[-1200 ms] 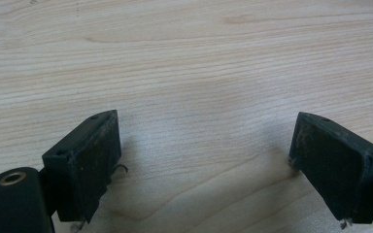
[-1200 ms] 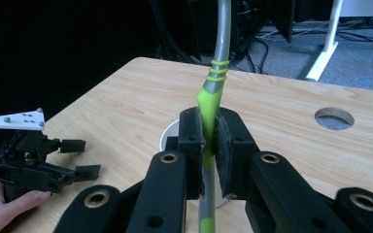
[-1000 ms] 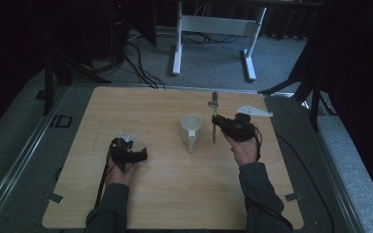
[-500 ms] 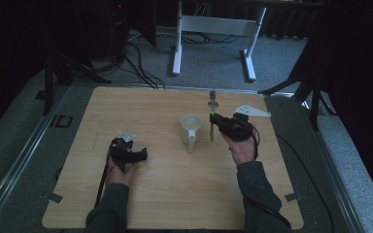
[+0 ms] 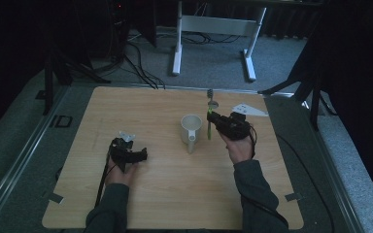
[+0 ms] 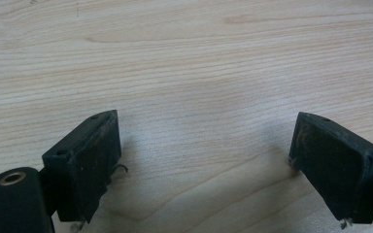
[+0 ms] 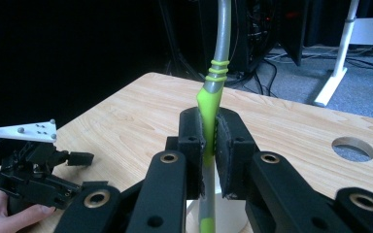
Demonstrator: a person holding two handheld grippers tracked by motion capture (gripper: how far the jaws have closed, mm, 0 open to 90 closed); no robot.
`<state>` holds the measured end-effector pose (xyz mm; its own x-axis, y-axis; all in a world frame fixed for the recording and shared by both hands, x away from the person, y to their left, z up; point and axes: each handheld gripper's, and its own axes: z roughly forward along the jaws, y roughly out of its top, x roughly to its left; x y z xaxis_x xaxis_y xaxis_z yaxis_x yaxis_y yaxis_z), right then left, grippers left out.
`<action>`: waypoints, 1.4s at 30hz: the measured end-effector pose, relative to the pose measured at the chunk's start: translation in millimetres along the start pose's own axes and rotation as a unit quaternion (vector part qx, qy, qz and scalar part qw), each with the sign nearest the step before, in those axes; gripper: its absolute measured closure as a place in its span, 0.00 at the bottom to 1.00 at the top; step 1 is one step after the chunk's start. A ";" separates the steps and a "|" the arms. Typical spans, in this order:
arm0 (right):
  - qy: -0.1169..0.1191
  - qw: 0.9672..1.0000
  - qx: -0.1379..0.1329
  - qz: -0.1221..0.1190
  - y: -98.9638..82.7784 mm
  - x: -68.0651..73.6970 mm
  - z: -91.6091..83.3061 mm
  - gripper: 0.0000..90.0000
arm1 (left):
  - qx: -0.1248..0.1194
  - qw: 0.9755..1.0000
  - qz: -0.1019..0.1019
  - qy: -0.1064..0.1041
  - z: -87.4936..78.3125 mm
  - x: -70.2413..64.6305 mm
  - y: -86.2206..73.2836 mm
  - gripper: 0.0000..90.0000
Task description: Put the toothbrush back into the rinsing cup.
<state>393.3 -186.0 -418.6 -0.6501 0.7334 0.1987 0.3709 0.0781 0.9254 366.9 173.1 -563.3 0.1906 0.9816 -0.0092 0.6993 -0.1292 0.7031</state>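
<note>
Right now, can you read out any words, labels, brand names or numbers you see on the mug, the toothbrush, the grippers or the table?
None: no readable text on anything.
White mug: its outside looks plain, no print seen.
Green and grey toothbrush, clamped in the right gripper: no lettering on the handle.
Left gripper and its white plate: screw heads and holes, no label.
Wooden table: bare wood grain.

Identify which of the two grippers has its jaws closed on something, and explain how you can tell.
The right gripper: its jaws clamp a green and grey toothbrush upright beside the white mug. The left gripper rests with jaws wide apart over bare table.
</note>
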 end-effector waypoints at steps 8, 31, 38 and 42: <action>0.003 1.000 -0.005 0.001 0.8 2.7 3.4 0.91 | 0.000 1.000 0.000 0.000 0.0 0.0 0.0 0.13; 0.010 1.000 -0.013 0.000 3.2 7.9 12.0 0.91 | 0.000 1.000 0.000 0.000 0.0 0.0 0.0 0.13; 0.015 1.000 -0.014 -0.004 3.9 11.9 16.6 0.91 | 0.000 1.000 0.000 0.000 -0.1 0.0 0.0 0.13; 0.017 1.000 -0.014 -0.004 3.8 13.6 19.0 0.91 | 0.000 1.000 0.000 0.000 -0.1 0.1 0.0 0.13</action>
<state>398.5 -162.9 -418.5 -0.6748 0.7098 0.2022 0.3475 0.0639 0.9355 366.8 173.2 -563.2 0.1910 0.9815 -0.0088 0.6997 -0.1298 0.7026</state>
